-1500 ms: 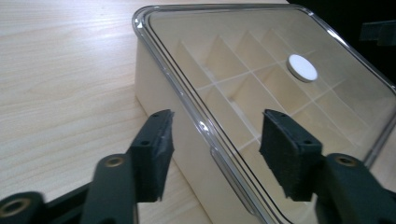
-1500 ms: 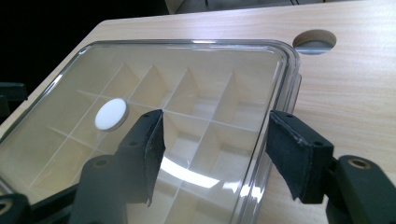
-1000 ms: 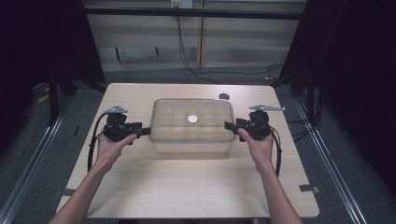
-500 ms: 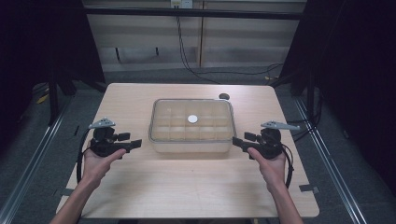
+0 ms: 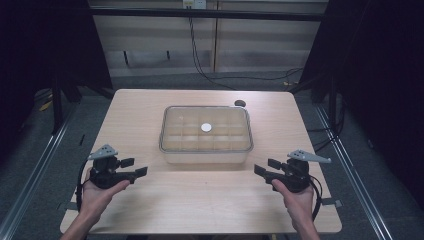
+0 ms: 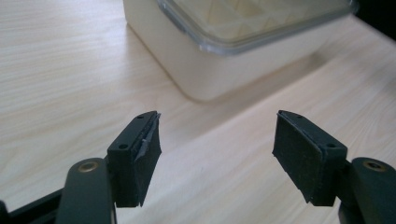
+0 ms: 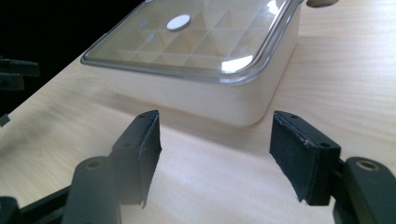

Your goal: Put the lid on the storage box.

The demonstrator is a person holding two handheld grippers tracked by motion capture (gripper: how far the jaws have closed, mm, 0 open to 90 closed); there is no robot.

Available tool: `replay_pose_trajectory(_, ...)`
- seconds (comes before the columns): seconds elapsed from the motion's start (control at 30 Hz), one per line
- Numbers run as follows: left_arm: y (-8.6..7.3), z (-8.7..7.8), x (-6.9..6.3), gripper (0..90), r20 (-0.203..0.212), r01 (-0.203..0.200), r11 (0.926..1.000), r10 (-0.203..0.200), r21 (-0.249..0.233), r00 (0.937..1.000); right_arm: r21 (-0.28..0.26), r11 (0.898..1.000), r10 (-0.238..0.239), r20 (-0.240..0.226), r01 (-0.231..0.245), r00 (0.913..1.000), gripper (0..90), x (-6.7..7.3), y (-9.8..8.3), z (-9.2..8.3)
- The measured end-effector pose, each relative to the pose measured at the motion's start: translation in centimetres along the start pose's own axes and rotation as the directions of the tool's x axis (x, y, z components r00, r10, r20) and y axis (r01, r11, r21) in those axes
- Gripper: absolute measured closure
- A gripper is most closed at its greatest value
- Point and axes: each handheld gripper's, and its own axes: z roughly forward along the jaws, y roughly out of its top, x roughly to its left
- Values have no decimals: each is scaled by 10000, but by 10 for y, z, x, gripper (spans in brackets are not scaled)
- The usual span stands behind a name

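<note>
One lidded container (image 5: 205, 134) at the middle of the counter (image 5: 150, 200), both grippers clear of it.
Its clear lid, bearing a white disc (image 5: 206, 128), sits on the divided box. Left gripper (image 5: 136, 168) and right gripper (image 5: 263, 169) hover off its near corners, fingers (image 6: 140, 149) spread and empty; judged, any handling of the box is yet to come.

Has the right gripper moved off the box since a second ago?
Yes. The right gripper was against the box's right end; it now sits nearer the person and farther right, off the front right corner of the lidded box, open and holding nothing.
</note>
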Motion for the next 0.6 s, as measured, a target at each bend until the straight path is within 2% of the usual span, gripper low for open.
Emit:
replay_pose_trajectory(0.07,-9,-1,-2,321,138,-67,9993,62,377,9999,69,10000,-61,30,61,10000,329,1,-6,-3)
replay_pose_trajectory(0.13,-17,-3,-5,321,88,-77,9987,73,495,9999,271,9995,-144,-104,147,9998,326,2,-12,-5)
replay_pose_trajectory(0.27,-31,-7,-9,304,260,15,9987,-29,516,9997,386,9991,-175,80,171,9998,314,4,-25,-9)
replay_pose_trajectory(0.33,-40,-8,-11,299,135,-47,9977,38,683,9999,441,9990,-95,105,90,9999,308,6,-33,-12)
replay_pose_trajectory(0.43,-49,-9,-12,301,161,-110,9962,97,866,9998,502,9983,-313,466,290,9984,301,7,-43,-17)
replay_pose_trajectory(0.5,-50,-12,-11,304,-72,-231,9971,236,727,9997,370,9992,-198,586,176,9981,291,5,-48,-19)
replay_pose_trajectory(0.57,-49,-14,-10,308,-352,0,9993,13,365,9994,378,9992,-126,663,101,9977,277,1,-51,-19)
replay_pose_trajectory(0.6,-49,-14,-10,306,-352,0,9993,13,365,9994,446,9989,-164,789,129,9967,272,-1,-52,-18)
